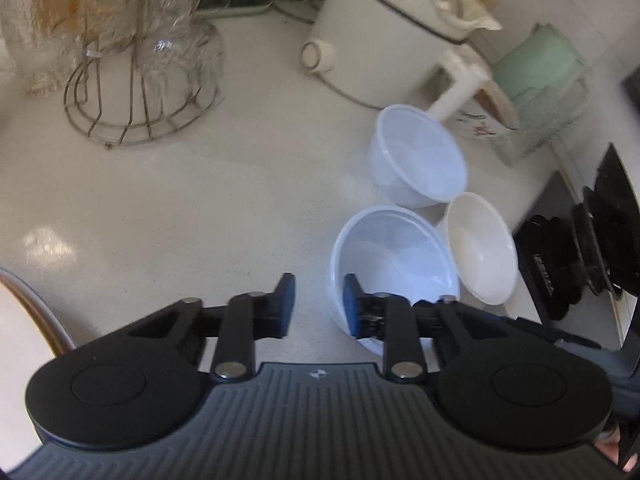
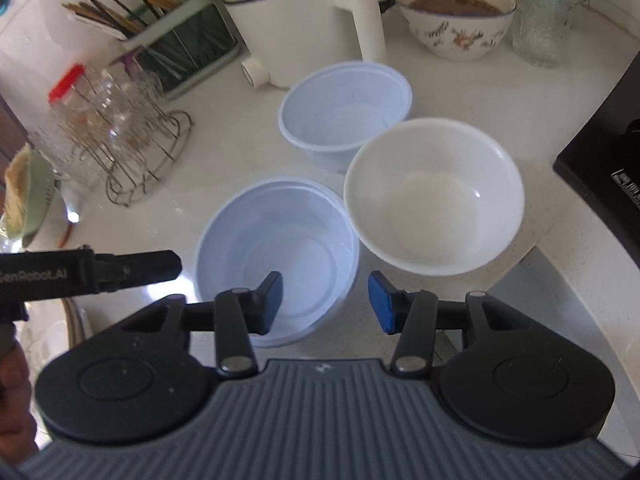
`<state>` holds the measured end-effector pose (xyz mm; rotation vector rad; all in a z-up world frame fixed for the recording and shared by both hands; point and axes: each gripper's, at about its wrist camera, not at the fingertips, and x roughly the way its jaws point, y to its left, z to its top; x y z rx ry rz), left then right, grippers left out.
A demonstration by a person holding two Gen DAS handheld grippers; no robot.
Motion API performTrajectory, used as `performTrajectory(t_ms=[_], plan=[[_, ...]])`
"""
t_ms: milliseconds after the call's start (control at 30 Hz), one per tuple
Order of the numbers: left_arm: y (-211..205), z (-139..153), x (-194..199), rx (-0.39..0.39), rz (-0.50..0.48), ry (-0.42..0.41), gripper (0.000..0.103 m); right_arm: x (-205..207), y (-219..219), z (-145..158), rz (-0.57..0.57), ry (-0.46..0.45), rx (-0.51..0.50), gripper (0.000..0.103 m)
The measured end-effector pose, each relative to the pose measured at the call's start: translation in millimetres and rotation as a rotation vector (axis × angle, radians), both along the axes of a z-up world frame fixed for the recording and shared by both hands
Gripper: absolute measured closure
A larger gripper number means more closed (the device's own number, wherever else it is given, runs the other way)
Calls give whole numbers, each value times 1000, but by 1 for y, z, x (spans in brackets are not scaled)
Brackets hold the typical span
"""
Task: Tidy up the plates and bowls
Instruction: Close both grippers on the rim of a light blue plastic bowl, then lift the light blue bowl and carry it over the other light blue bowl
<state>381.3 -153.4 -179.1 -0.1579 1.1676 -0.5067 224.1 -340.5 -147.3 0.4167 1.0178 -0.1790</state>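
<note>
Three empty bowls stand close together on the pale countertop (image 2: 192, 184). The near translucent bluish bowl (image 1: 396, 256) (image 2: 280, 248) is straddled at its rim by both grippers. My left gripper (image 1: 319, 304) is open, one finger inside that bowl's left rim and the other outside, with no pad pressing on it. Its black side also shows at the left of the right wrist view. My right gripper (image 2: 326, 300) is open across the same bowl's right rim, its left finger inside. A second translucent bowl (image 1: 420, 156) (image 2: 344, 104) stands behind, and a white bowl (image 1: 480, 248) (image 2: 434, 192) stands to the right.
Behind the bowls stand a white appliance (image 2: 296, 20), a wire rack of glasses (image 2: 120, 140), a chopstick holder (image 2: 172, 36), a floral bowl with food (image 2: 456, 20) and a glass pitcher (image 2: 548, 12). A black appliance (image 2: 600, 168) is at the right, by the counter's curved edge (image 2: 580, 300).
</note>
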Motion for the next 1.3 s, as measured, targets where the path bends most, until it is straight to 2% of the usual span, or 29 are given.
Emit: performTrajectory(t_ms=[67,167,233,367,533,700,1000,1300], plan=[[-2,-4,3,-22,-2,23,79,2,0,-7,12,17,19,64],[-7,-7,4,-11,-17,16,83,3,-2,-15,13,29,31,79],[-9,-8,4,-3,-14,7,88,5,-3,-18,15,32,40,84],[-7,-7,4,-1,3,0,93,8,-4,-18,21,30,45,86],[6,2,4,-1,32,7,93,9,-1,-12,43,10,59,86],[34,13,-6,-2,104,19,93,16,9,-8,75,-8,100,86],[86,20,-8,-10,219,34,93,34,52,8,219,-51,76,86],[101,7,-4,39,206,59,93,46,74,1,271,-19,76,84]])
